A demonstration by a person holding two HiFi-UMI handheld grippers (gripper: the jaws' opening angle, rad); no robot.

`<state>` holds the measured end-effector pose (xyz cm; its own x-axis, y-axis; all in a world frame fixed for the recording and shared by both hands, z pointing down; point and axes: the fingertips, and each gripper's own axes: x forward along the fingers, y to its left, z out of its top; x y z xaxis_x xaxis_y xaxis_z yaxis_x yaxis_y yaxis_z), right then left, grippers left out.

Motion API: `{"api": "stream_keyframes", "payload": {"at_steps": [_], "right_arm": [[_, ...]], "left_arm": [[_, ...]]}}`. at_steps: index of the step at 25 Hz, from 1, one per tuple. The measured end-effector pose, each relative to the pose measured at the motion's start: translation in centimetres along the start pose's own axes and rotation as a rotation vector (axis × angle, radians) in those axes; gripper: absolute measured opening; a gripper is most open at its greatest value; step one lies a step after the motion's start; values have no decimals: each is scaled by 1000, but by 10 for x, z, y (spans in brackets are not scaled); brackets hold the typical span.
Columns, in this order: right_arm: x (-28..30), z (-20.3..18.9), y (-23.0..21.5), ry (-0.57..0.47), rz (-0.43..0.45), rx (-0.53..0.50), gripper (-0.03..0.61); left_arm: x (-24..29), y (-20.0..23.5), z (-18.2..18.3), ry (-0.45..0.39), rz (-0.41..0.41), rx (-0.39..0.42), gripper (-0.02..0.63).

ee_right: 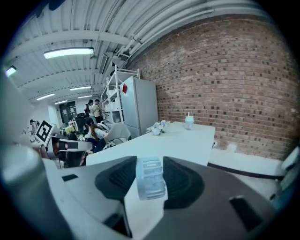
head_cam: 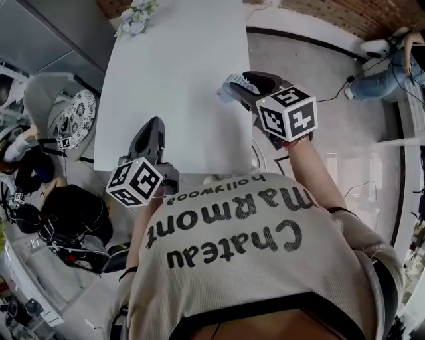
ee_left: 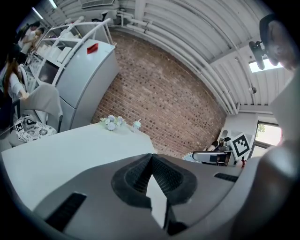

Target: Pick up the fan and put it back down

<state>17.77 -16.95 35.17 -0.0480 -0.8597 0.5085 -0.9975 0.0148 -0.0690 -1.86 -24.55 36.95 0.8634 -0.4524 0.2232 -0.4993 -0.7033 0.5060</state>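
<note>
- The white tabletop [head_cam: 179, 80] stretches out ahead of and below both grippers; it is bare near them, with a posy of flowers [head_cam: 136, 16] at its far end, well beyond either tip
- The right gripper [head_cam: 242, 93] is held above the tabletop's right side, its jaws partly apart and pressed on the fan, which fills the gap between its pads
- The left gripper [ee_left: 151, 157] is off to the left of the right one and nearer the person; its jaws meet at the tips with nothing between them
- The fan [ee_right: 151, 178] is a small, pale blue-white plastic piece, ribbed where the pads take it; it juts past the right gripper's tip and is off the tabletop
- Handling, as a judgement: it looks light, so one gripper should bear it with ease, and the left one is not needed
- The plastic looks stiff but thin and smooth, and the ribs probably help the pads bite; a hard squeeze could flex or crack it
- The best hold appears to be the solid ribbed part now between the pads, not the toothed round edge that shows beside the right gripper from the left gripper view
- It may tip when set down, so it would want to rest fully on the tabletop under the right gripper before the jaws let go
</note>
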Motion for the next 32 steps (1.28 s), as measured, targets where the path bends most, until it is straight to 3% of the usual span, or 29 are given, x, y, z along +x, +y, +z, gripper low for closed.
{"api": "stream_keyframes", "payload": {"at_steps": [6,20,26,32], "right_arm": [[10,-1,-27,44,47,-44,176],[96,23,-87,116,306,-180,176],[132,40,-98,116,413,-257,176],[165,54,-84,110,503,-362,176]], "left_arm": [[25,-7,-10,-19,44,-39,2],[67,-4,-23,-124,329,-154,2],[67,-10,-30,-175,456,-188,2],[33,-7,-36,-246,601,-218,2]]}}
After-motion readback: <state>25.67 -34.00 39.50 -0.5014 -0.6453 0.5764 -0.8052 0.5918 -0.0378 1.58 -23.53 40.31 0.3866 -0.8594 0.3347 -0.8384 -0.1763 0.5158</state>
